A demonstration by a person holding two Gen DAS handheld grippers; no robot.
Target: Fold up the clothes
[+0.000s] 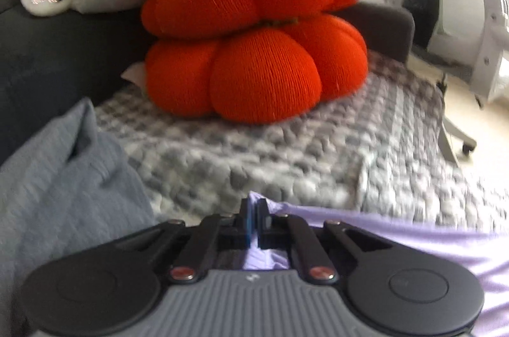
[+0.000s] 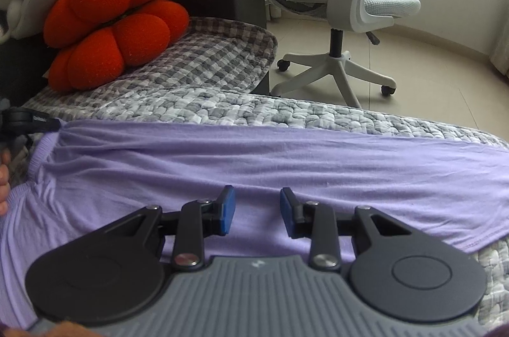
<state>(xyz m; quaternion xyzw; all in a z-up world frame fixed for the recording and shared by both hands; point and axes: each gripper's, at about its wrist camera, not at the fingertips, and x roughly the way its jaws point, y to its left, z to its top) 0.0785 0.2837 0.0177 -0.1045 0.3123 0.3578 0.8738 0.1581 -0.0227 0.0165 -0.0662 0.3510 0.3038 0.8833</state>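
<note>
One lilac garment point(image 2: 254, 165), softly wrinkled, corner pinched in left tongs point(image 1: 254, 209).

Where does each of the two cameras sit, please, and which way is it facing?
Left wrist: on the left gripper, looking along its fingers, shut on the purple shirt's edge, toward the orange cushion; a blue-grey garment lies left.
Right wrist: on the right gripper, fingers apart over the purple shirt, facing the office chair; the left gripper and a hand show at the left edge.
Shared: shirt, cushion, checked blanket, chair.
</note>
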